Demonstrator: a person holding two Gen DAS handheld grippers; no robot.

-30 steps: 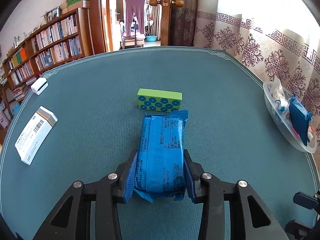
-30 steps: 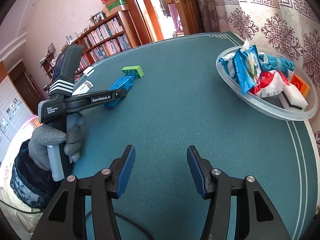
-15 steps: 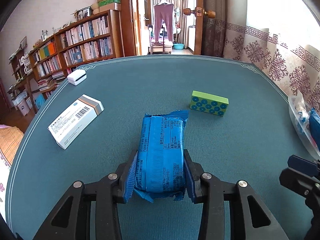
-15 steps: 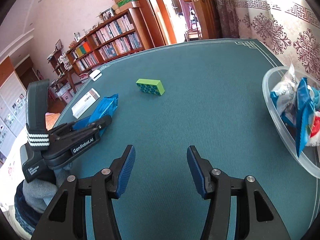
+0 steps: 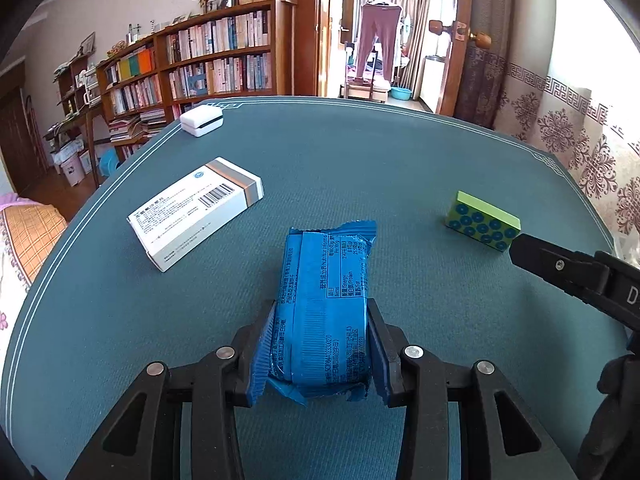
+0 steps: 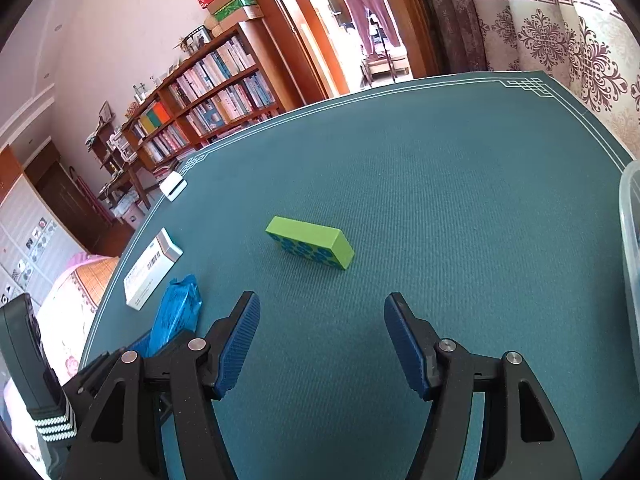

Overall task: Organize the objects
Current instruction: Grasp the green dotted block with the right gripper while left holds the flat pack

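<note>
**Blue packet gripped; green block ahead of open tongs**

Left wrist view: left tongs (image 5: 322,350) clamped on blue snack packet (image 5: 326,300) above teal tabletop (image 5: 360,168); white carton (image 5: 196,212) beside, left; green block (image 5: 482,226) well right.

Right wrist view: right tongs (image 6: 322,344) just widened, gaping, empty; green block (image 6: 310,242) lying flat ahead, apart; clear tub rim (image 6: 630,240) at right edge.

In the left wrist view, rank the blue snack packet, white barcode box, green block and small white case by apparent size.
1. blue snack packet, though nearest the camera
2. white barcode box
3. green block
4. small white case, farthest away
</note>
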